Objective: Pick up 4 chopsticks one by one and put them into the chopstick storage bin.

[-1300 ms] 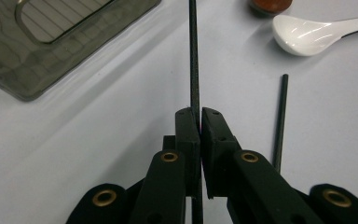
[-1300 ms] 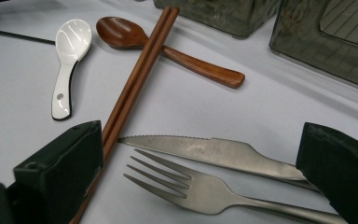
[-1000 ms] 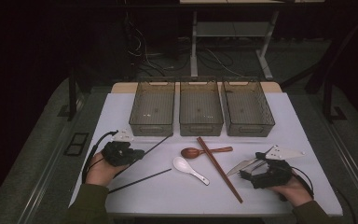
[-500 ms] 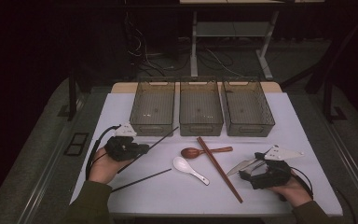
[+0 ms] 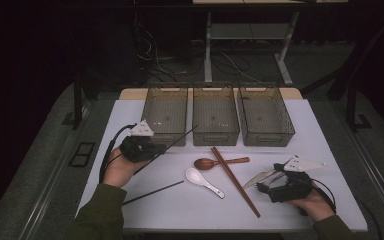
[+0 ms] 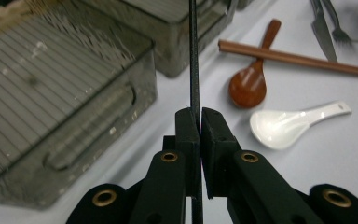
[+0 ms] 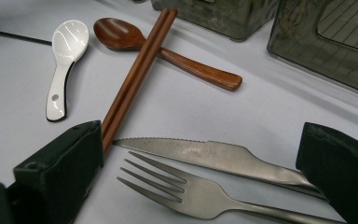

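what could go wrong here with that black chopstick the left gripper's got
The left gripper pinches the thin black chopstick near one end, so the long free length could swivel or slip out. Its far tip points at the left bin and might catch the wall instead of clearing the rim. The second black chopstick lies near the left forearm and could get brushed away.

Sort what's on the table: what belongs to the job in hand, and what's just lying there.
In hand:
left gripper, shut on a black chopstick
second black chopstick
left bin

Lying about:
brown chopsticks
wooden spoon
white spoon
knife and fork between the open right gripper
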A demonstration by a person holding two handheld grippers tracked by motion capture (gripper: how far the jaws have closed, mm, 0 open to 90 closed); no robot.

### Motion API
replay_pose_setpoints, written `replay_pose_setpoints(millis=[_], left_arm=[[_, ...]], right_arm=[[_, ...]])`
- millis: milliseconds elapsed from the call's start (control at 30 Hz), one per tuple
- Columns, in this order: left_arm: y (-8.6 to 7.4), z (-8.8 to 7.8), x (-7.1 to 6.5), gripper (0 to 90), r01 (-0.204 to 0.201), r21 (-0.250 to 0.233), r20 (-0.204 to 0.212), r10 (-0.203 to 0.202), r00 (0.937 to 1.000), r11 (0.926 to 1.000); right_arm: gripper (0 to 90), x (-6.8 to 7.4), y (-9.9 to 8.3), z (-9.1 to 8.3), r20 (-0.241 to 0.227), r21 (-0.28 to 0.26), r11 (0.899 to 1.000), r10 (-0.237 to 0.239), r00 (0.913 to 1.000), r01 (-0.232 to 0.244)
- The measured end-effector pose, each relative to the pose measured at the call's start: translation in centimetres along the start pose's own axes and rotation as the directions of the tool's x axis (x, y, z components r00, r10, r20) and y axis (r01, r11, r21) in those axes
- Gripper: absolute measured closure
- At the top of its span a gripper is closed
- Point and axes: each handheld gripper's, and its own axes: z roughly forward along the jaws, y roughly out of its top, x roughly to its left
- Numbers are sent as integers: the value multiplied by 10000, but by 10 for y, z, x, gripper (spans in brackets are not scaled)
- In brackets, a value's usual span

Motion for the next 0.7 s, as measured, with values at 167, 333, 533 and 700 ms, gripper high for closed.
replay_pose_setpoints(millis=[167, 333, 533, 700], left_arm=[[12, 1, 5, 853, -9, -193, -76, 7, 10000, 9998], [24, 1, 13, 853, 120, -459, -162, -128, 9998, 9989], [41, 5, 25, 852, 192, -592, -377, -215, 9991, 9981], [53, 12, 38, 852, 259, -692, -545, -297, 9981, 9973]], right_arm=[[5, 0, 0, 0, -18, 38, 10000, 34, 10000, -34], [5, 0, 0, 0, -54, 42, 9999, 123, 9999, -122], [5, -1, 0, 0, -18, 11, 9999, 106, 9999, -106], [5, -1, 0, 0, -6, 7, 10000, 99, 10000, -99]])
